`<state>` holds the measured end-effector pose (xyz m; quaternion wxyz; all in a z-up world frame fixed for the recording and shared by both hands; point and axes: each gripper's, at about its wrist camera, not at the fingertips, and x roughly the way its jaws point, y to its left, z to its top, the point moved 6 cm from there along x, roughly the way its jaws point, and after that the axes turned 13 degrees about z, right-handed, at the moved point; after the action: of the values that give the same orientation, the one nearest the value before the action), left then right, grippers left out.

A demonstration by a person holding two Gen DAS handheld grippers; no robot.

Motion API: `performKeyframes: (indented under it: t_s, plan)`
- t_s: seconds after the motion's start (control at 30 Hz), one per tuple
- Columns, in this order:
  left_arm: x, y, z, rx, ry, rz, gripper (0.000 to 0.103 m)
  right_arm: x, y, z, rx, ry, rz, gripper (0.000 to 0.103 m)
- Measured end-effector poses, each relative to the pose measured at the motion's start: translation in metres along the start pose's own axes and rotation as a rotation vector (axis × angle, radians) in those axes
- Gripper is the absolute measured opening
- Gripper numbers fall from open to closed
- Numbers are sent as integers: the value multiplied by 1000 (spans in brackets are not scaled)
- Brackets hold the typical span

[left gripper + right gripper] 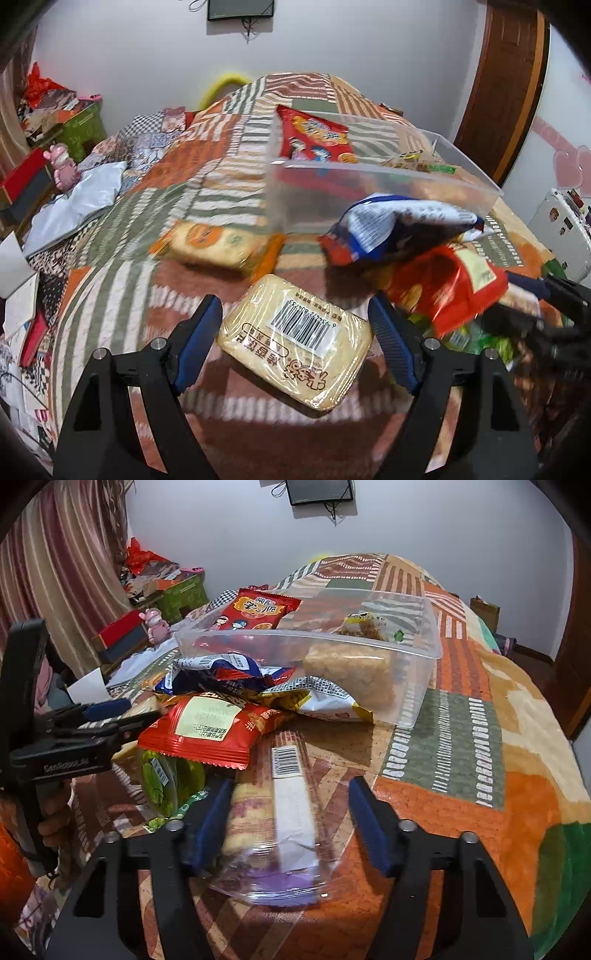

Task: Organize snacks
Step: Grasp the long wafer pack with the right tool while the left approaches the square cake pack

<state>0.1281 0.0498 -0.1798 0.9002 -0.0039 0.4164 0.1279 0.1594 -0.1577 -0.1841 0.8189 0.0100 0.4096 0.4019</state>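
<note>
A pale cake in clear wrap with a barcode label (295, 332) lies on the quilt between the fingers of my left gripper (293, 297), which stands open around it with thin gaps at both pads. My right gripper (291, 782) is open over a long clear biscuit packet (280, 812); its left pad (210, 812) is against the wrapper and its right pad stands clear. Behind is the clear plastic box (306, 638), also in the left wrist view (388, 173), holding a red snack bag (255, 609) and a crispy rice block (351, 668).
A loose heap lies in front of the box: a blue-white bag (399, 225), a red bag (210, 727), a yellow-white bag (321, 698), a green packet (166, 779). Another wrapped cake (214, 243) lies further left. Cluttered boxes (74, 125) stand beyond the bed's left edge.
</note>
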Motion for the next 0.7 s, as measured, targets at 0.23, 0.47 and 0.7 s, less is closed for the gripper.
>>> performKeyframes:
  t_s: [0.23,0.47,0.7]
  plan:
    - [-10,24,-15,-37,14,6,81,-4,0,-3,4,-3,14,43]
    - [-23,38,-22,-88,21,10,86,-13,-4,-6,15,-16,-9,43]
    - [-13,34,-27,-105,75,-23,89,-28,-11,-7,35,-48,-28,43]
